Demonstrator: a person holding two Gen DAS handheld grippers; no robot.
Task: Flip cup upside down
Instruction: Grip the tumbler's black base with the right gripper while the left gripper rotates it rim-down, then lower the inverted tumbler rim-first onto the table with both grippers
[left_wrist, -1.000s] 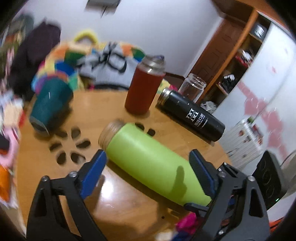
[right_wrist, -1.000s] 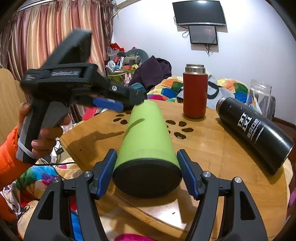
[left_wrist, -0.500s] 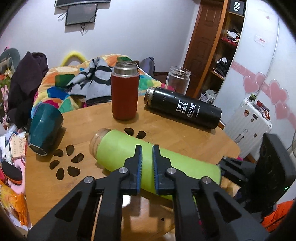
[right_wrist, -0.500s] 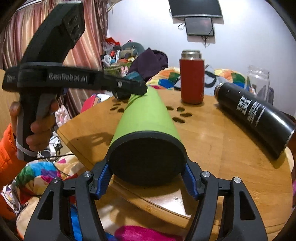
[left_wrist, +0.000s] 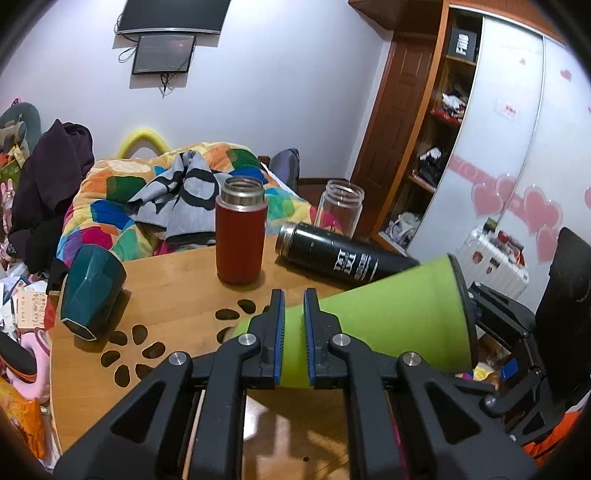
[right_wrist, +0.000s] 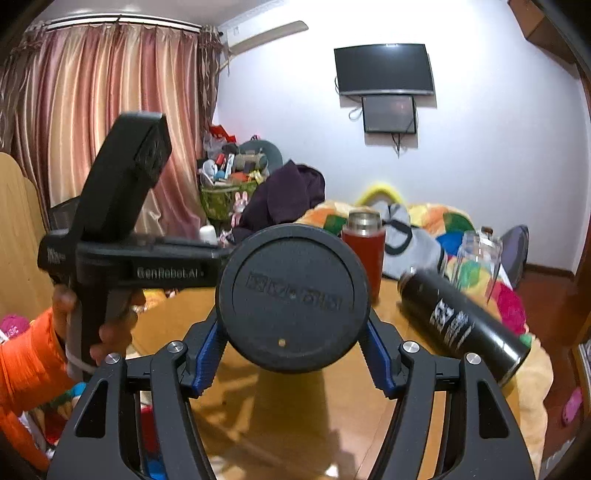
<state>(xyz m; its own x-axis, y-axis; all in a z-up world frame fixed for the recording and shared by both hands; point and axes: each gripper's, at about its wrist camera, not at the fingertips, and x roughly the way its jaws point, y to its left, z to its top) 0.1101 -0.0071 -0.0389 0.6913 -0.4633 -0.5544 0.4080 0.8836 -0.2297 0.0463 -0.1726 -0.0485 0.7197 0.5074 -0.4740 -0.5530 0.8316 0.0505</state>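
Above the wooden worktop (left_wrist: 177, 295), the right hand-held gripper (right_wrist: 291, 354) clamps the green flask's (left_wrist: 388, 325) black base, while the left hand-held gripper (left_wrist: 293, 336) sits nearly pressed together, empty, before it.

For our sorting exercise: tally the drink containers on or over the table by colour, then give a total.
Green: 1
Red: 1
Black: 1
Teal: 1
Clear glass: 1
Total: 5

the right gripper (right_wrist: 291, 354) clamps the cup's (right_wrist: 293, 299) black base, black bottle (right_wrist: 461, 321) lying beside it.
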